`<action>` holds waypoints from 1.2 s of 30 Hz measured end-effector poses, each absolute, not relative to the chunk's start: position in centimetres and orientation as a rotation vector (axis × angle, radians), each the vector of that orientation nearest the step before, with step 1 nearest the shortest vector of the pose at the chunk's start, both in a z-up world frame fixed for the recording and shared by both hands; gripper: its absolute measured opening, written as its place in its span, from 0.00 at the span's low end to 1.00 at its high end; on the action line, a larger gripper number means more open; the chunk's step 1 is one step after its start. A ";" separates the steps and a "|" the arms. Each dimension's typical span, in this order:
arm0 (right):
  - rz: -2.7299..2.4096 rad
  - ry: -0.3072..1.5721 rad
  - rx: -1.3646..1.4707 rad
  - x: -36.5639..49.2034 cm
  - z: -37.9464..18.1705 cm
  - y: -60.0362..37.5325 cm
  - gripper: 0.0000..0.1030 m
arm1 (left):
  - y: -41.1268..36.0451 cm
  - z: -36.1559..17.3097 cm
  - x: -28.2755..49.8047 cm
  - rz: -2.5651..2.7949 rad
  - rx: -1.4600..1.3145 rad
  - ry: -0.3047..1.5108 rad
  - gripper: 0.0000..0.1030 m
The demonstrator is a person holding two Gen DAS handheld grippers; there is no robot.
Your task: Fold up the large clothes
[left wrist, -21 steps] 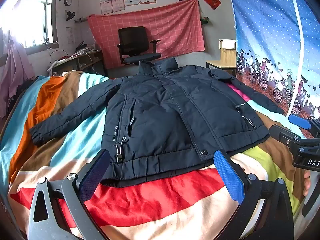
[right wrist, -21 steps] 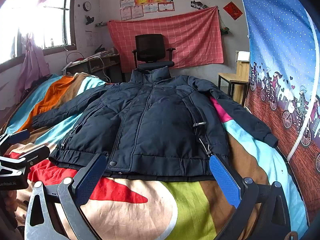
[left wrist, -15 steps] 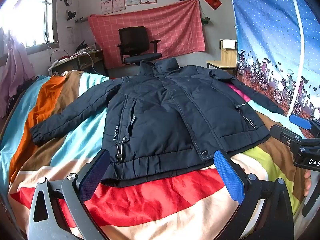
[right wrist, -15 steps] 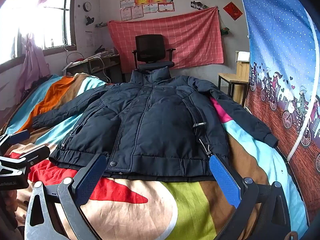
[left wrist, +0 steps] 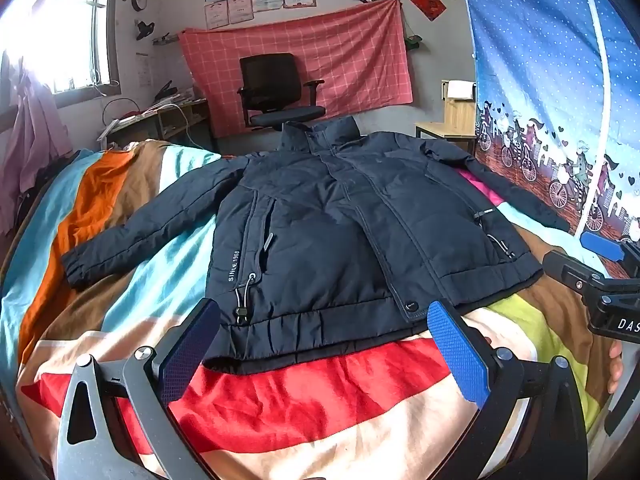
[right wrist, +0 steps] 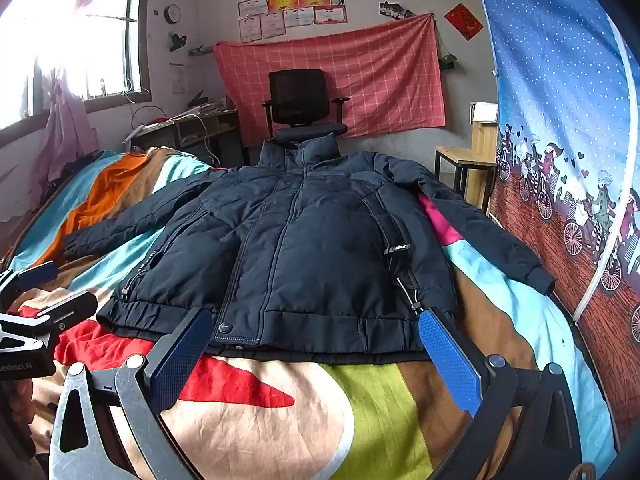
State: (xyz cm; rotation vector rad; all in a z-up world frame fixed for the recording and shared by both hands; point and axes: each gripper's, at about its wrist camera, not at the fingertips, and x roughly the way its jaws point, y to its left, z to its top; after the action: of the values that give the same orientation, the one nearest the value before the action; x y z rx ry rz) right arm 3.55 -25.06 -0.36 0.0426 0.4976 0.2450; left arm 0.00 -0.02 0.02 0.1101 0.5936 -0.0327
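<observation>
One jacket lies ahead of the grippers, with two sleeves spread out. One bed carries it. Two grippers show: the left gripper and the right gripper, each with two blue pads. Beyond the jacket stands one chair, and behind it hangs one pink cloth. One clock is up to the left. One window is on the left. One blue curtain hangs to the right. One wooden stool is right of the chair.
</observation>
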 end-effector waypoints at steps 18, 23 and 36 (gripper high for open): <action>0.243 0.496 0.044 3.6 -0.5 -25.0 1.00 | 0.8 0.1 0.0 -0.035 0.106 0.593 0.99; 0.243 0.496 0.045 3.6 -0.5 -25.0 1.00 | 0.8 0.1 0.0 -0.034 0.106 0.595 0.99; 0.241 0.496 0.045 3.6 -0.5 -25.1 1.00 | 0.8 0.0 -0.2 -0.034 0.102 0.600 0.99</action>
State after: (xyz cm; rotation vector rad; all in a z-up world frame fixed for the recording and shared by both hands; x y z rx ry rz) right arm 3.57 -25.07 -0.53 0.0454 0.4964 0.2413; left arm -0.22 0.78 -0.01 0.1023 0.5997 -0.0339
